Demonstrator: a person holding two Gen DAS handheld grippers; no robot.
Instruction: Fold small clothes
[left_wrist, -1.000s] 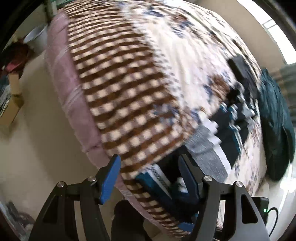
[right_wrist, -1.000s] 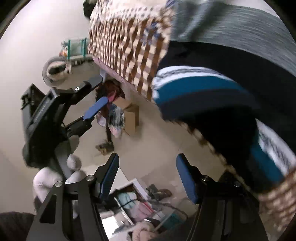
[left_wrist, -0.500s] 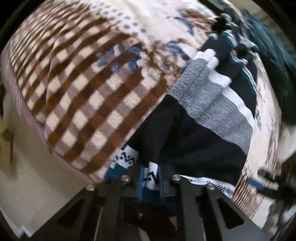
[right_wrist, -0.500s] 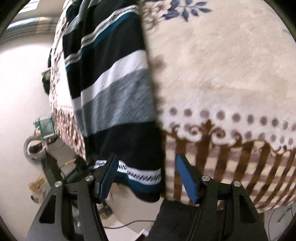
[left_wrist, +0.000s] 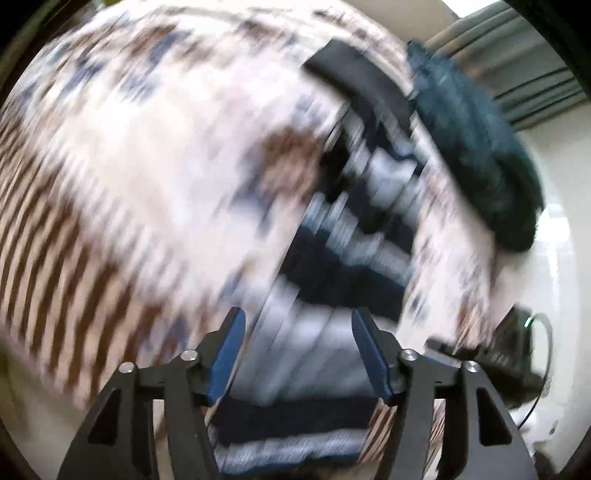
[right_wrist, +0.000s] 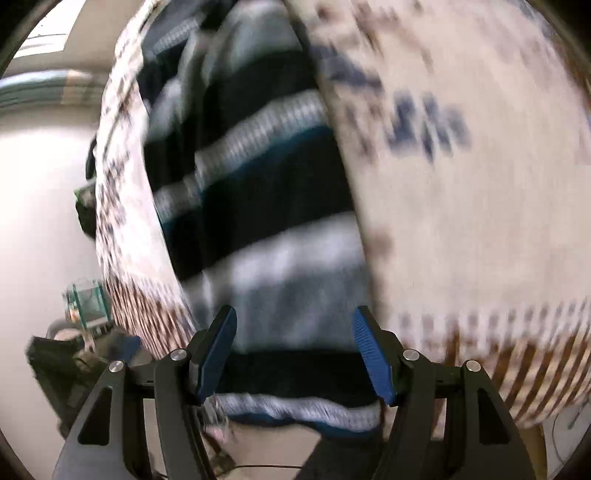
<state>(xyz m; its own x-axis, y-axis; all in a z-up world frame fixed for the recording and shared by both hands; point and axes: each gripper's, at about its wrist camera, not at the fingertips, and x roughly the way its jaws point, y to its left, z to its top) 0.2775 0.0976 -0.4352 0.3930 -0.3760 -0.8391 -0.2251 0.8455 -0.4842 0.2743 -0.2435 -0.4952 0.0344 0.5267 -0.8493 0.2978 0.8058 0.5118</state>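
Observation:
A small striped knit garment (left_wrist: 332, 280), with navy, grey, white and teal bands, lies spread lengthwise on a cream blanket (left_wrist: 166, 155). It also shows in the right wrist view (right_wrist: 258, 192). My left gripper (left_wrist: 298, 350) is open and empty, its blue pads either side of the garment's near end. My right gripper (right_wrist: 295, 349) is open and empty over the garment's near hem. Both views are motion-blurred.
The cream blanket has a brown checked border (right_wrist: 535, 373) at the bed edge. A dark teal fluffy cushion (left_wrist: 476, 147) and a black folded item (left_wrist: 358, 81) lie at the far end. A dark device with a cable (left_wrist: 517, 354) sits right of the bed.
My left gripper was shut on the garment's hem half a second ago and is now open. The garment now lies further up the bed. Both cameras have swung.

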